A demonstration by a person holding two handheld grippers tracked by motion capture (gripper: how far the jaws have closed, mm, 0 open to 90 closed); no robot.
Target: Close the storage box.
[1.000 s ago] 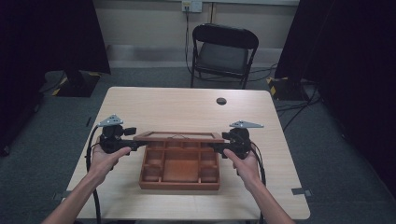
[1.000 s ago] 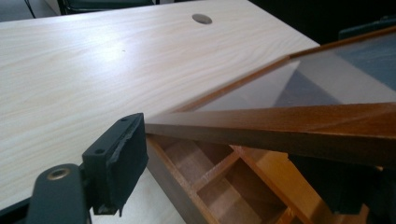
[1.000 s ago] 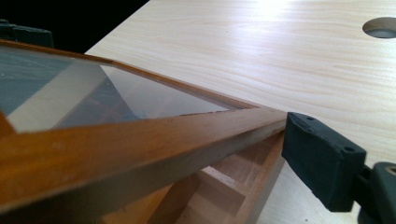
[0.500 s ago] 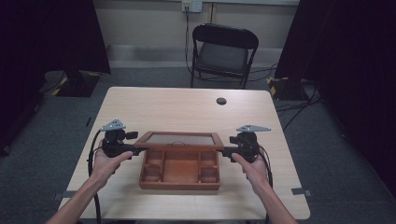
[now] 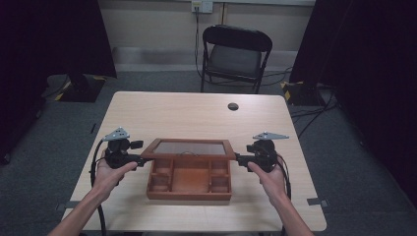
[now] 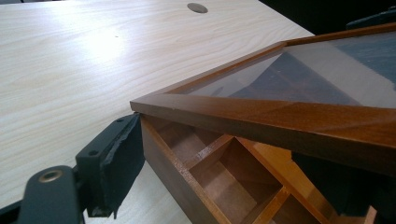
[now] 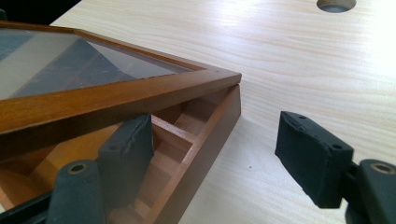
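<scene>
High view: a wooden compartment box [image 5: 189, 179] sits near the table's [image 5: 196, 113] front edge, its glass lid [image 5: 189, 147] partly raised. Left gripper [image 5: 142, 158] and right gripper [image 5: 239, 159] flank the lid's ends, jaws spread, pinching nothing; the left jaws have just opened further.

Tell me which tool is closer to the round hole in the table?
Right. The right tool is at the box's right end, on the hole's side; the left tool is at its left end, farther away.

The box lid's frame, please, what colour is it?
Reddish-brown wood around a glass pane, clearest in the left gripper view.
</scene>
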